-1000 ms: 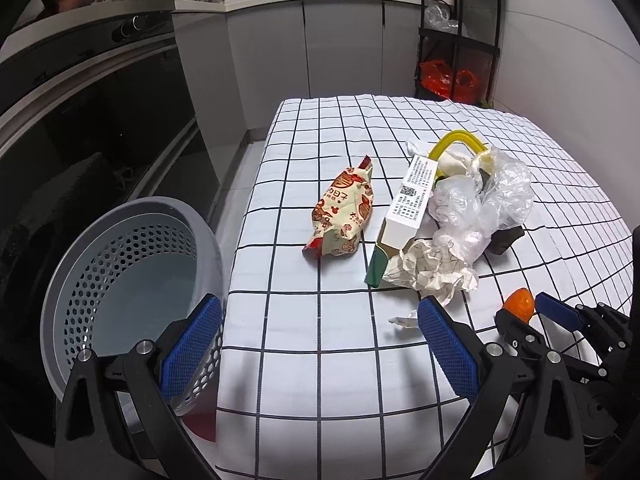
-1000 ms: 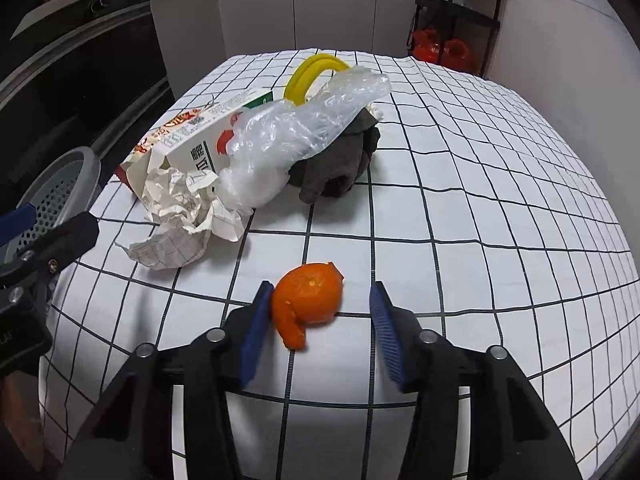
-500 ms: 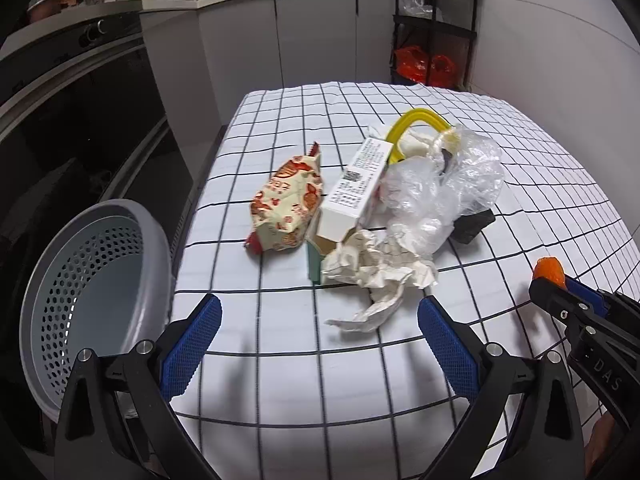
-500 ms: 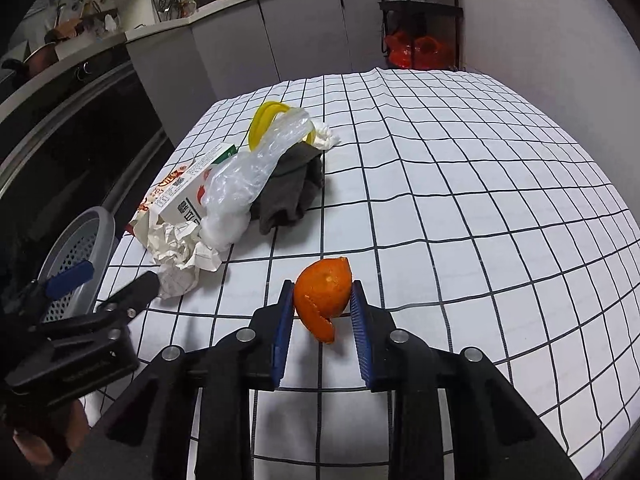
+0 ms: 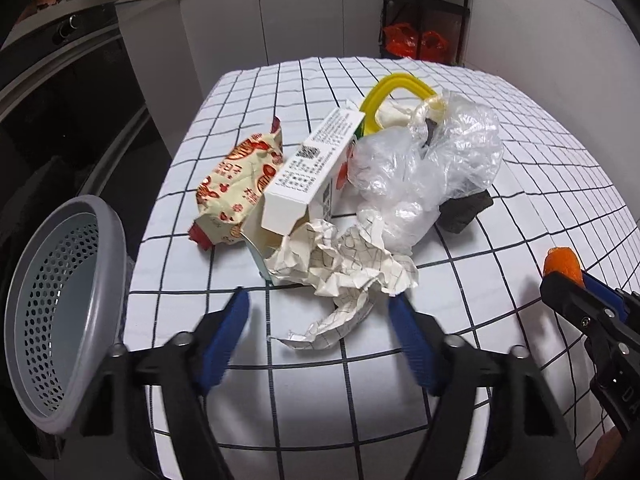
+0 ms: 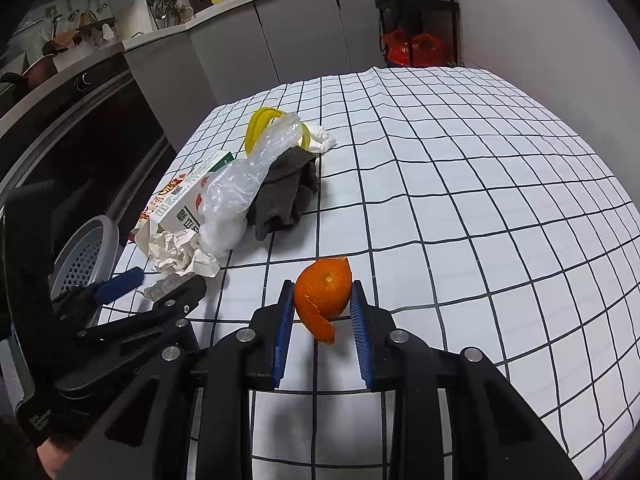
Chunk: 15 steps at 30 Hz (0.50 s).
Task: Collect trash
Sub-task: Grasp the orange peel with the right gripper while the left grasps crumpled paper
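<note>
The right gripper [image 6: 322,312] has its jaws closed onto the orange peel [image 6: 324,298], which hangs between the blue pads clear of the counter [image 6: 460,208]. The left gripper [image 5: 320,334] has its jaws spread wide with nothing in them, the tips on either side of the nearest flap of the crumpled paper [image 5: 344,268].

The step in hand looks like carrying the peel to the grey basket [image 5: 60,300], which sits off the counter's left edge, while the left jaws line up on the paper. To do it well, I would keep the squeeze on the peel light but steady, since a curled strip dangles below the pads and could tear or slip. The right gripper should pass in front of the pile, not over it, so it does not drag the plastic bag [image 5: 424,176]. The left jaws should go down low and close on the thick middle of the paper, not the thin trailing flap, or only a corner may come away.

Behind the paper lie a carton [image 5: 316,168] and a snack packet [image 5: 240,184], then the bag, a dark cloth [image 6: 284,196] and a yellow loop [image 5: 396,88].

The carton's white face carries a QR code and small print, seemingly Chinese, too fine to read. The packet bears red characters I cannot make out
</note>
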Each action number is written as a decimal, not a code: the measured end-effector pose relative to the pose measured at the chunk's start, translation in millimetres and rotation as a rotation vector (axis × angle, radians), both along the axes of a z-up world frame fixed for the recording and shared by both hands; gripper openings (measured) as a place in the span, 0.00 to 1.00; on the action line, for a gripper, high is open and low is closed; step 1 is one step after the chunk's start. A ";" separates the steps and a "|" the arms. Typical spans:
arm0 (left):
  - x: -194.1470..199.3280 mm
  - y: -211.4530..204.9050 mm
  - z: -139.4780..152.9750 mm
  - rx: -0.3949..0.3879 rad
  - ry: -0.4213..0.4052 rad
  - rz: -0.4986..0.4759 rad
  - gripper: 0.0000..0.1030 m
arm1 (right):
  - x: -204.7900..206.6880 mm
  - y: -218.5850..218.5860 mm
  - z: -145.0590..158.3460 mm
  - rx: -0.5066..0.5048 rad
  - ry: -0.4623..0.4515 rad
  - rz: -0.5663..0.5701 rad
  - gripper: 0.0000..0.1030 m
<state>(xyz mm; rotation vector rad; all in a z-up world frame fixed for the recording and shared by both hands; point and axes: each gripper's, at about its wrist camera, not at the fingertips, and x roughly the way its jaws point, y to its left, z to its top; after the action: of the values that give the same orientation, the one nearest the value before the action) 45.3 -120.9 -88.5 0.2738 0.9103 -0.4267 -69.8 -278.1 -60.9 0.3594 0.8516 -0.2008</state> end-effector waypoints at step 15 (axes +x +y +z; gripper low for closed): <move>-24.6 21.4 30.7 -0.028 -0.075 -0.060 0.21 | -2.5 10.4 8.2 -0.006 -0.032 0.028 0.26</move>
<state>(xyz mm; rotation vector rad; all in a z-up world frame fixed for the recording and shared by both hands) 20.6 -99.5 -57.9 0.2896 0.8236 -0.4810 -72.3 -267.7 -52.8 0.3443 0.8244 -0.1708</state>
